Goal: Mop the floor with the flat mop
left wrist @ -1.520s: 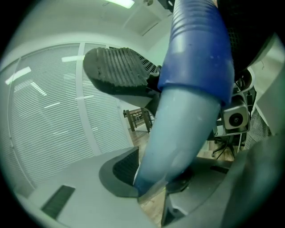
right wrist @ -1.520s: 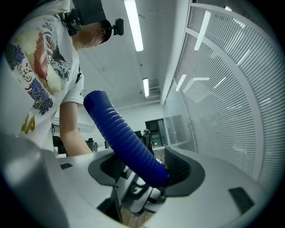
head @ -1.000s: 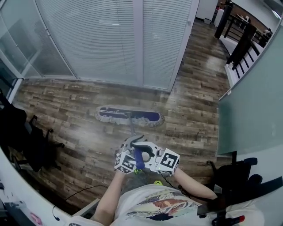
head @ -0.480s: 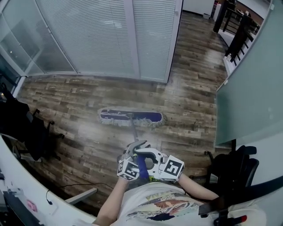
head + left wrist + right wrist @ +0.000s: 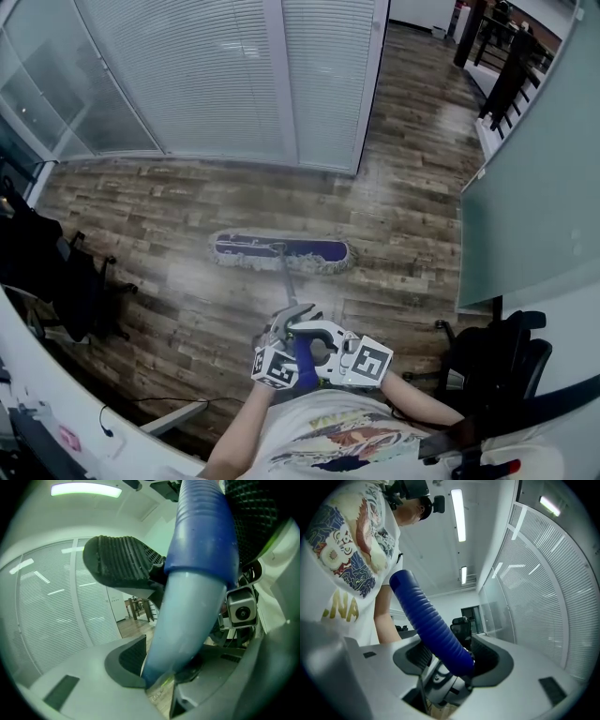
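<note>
While I keep the left claw [image 5: 286,323] closed on the mop handle [image 5: 285,279] and the right claw [image 5: 317,336] closed on its blue grip [image 5: 431,620], the mop head [image 5: 279,251] lies on the floor [image 5: 141,216] ahead of both.

An office interior. Glass partition walls hung with white slatted blinds [image 5: 234,75] stand along a wood-plank floor [image 5: 412,187]. Black swivel chairs sit at the left [image 5: 80,291] and right [image 5: 497,361] edges. A white desk [image 5: 56,394] crosses the bottom left corner. A frosted glass panel [image 5: 534,187] stands right. Long strip lights [image 5: 458,515] run overhead.
</note>
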`<action>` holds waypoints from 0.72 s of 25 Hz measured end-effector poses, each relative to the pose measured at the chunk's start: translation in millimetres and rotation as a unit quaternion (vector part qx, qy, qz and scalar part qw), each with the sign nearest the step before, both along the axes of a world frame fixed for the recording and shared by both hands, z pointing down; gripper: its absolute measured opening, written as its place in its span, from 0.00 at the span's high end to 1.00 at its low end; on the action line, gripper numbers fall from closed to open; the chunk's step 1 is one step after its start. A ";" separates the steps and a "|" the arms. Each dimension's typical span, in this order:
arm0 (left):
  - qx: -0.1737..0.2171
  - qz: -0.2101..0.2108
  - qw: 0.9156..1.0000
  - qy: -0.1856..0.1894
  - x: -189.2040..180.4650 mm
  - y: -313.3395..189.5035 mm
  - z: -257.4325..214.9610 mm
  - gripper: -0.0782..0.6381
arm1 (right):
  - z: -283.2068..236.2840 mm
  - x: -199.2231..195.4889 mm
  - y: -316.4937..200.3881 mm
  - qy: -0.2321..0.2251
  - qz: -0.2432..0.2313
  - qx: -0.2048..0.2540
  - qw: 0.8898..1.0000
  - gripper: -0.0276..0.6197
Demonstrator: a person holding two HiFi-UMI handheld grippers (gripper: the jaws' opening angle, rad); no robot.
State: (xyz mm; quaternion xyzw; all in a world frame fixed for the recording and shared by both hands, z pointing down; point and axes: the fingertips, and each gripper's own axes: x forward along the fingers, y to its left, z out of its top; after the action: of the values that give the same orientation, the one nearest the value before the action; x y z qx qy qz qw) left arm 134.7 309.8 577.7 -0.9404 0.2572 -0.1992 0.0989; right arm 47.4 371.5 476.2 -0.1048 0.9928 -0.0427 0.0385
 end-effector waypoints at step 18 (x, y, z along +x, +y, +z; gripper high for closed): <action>0.006 0.036 0.999 0.028 -99.6 -205.1 -15.5 0.80 | -11.0 -106.7 -213.7 0.015 0.048 0.010 0.999 0.59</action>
State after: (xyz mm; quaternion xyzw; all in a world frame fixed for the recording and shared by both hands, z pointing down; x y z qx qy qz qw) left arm 35.0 104.8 562.2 -0.9537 0.2274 -0.1673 0.1037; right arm -59.4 157.9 465.2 -0.1530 0.9874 -0.0290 0.0262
